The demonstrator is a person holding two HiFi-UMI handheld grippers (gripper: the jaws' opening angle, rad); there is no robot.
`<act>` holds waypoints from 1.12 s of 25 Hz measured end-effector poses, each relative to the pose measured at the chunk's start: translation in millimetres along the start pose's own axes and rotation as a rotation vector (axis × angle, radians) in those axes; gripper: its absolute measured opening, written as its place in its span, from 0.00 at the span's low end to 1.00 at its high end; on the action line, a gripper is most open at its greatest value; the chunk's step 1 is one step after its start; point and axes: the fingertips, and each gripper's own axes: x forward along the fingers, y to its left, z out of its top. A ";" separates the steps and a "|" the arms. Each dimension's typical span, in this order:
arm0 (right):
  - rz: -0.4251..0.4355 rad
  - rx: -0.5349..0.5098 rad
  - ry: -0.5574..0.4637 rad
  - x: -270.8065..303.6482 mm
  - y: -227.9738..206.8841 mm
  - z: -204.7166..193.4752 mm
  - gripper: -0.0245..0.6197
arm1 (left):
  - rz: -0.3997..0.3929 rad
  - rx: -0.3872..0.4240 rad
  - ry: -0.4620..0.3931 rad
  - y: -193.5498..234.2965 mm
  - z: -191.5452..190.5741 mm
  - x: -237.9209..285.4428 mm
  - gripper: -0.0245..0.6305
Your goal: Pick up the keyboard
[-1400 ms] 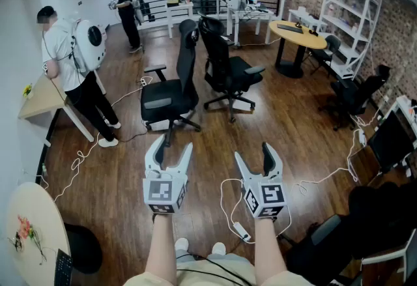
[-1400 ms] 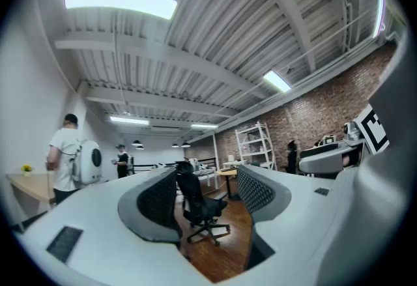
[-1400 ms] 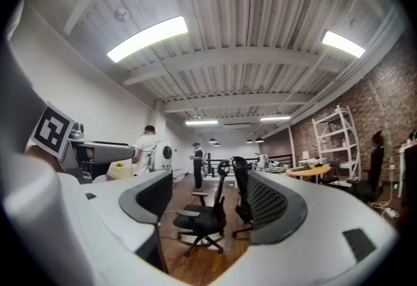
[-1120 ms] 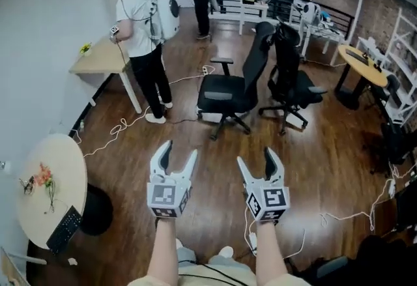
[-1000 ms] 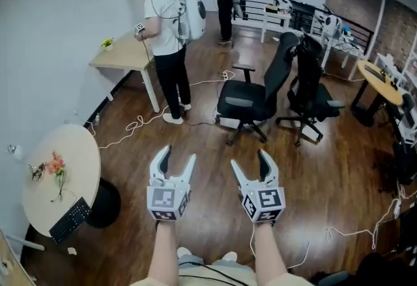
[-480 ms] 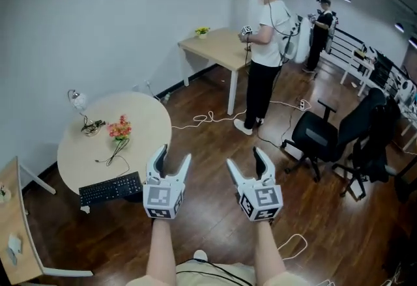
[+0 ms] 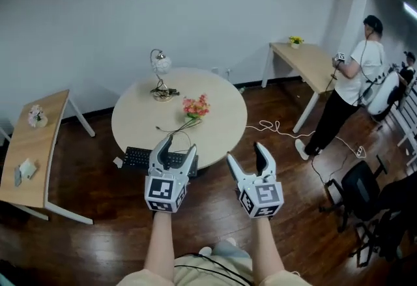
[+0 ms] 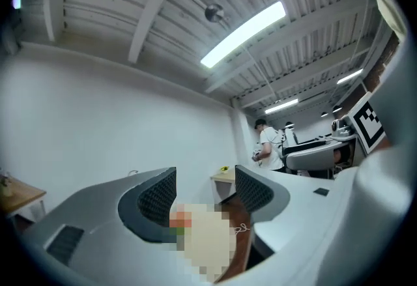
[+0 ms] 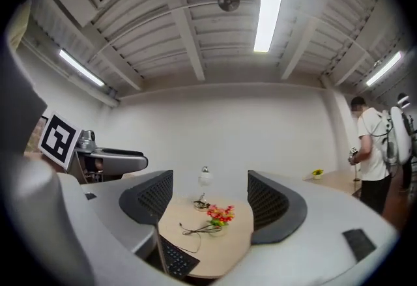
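two grey grippers hover side by side, both empty. the left gripper (image 7: 179,145) has its jaws moderately apart and the right gripper (image 7: 245,154) stands wider. the flat black keyboard (image 7: 137,158) lies untouched on the near edge of the round beige table (image 7: 215,123), partly behind the left gripper.

No readable text, labels or numbers

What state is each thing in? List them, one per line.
Keyboard: flat at the table's near edge, not held.
Left gripper: open, empty.
Right gripper: open, empty.
Lamp: upright on the table.
Flowers: upright on the table.
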 end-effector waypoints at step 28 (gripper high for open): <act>0.510 0.090 0.070 310.0 89.0 -79.4 0.61 | 0.400 0.007 0.164 235.3 -79.9 67.3 0.45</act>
